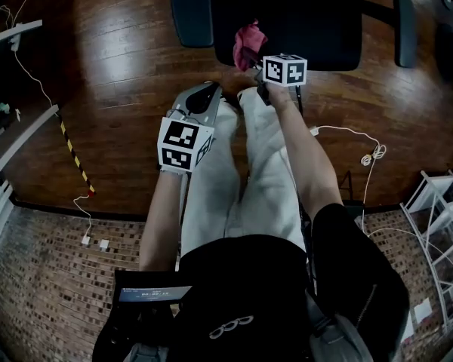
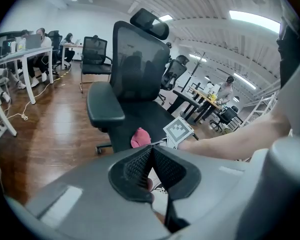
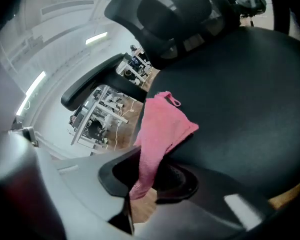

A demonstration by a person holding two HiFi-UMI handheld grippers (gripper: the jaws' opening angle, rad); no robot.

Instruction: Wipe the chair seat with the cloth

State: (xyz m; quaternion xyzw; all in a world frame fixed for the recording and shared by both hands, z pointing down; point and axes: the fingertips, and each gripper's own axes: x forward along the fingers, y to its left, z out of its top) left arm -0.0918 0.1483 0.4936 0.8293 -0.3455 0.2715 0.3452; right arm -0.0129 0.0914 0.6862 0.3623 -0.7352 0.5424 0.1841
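Observation:
A black office chair stands in front of me, its seat (image 1: 302, 29) dark and wide in the head view. The pink cloth (image 1: 249, 42) lies bunched on the seat's near edge, and my right gripper (image 1: 254, 65) is shut on it. In the right gripper view the cloth (image 3: 160, 134) runs out from between the jaws onto the seat (image 3: 240, 114). My left gripper (image 1: 204, 100) hangs lower, near my knees, shut with nothing in it. From the left gripper view the chair (image 2: 135, 79), the cloth (image 2: 140, 137) and the right gripper's marker cube (image 2: 179, 130) show ahead.
The chair's armrests (image 1: 190, 10) flank the seat. White cables (image 1: 366, 153) trail on the wooden floor at right, a white rack (image 1: 442, 225) stands at lower right, and yellow-black tape (image 1: 74, 157) runs at left. Desks, chairs and seated people (image 2: 25, 49) fill the room beyond.

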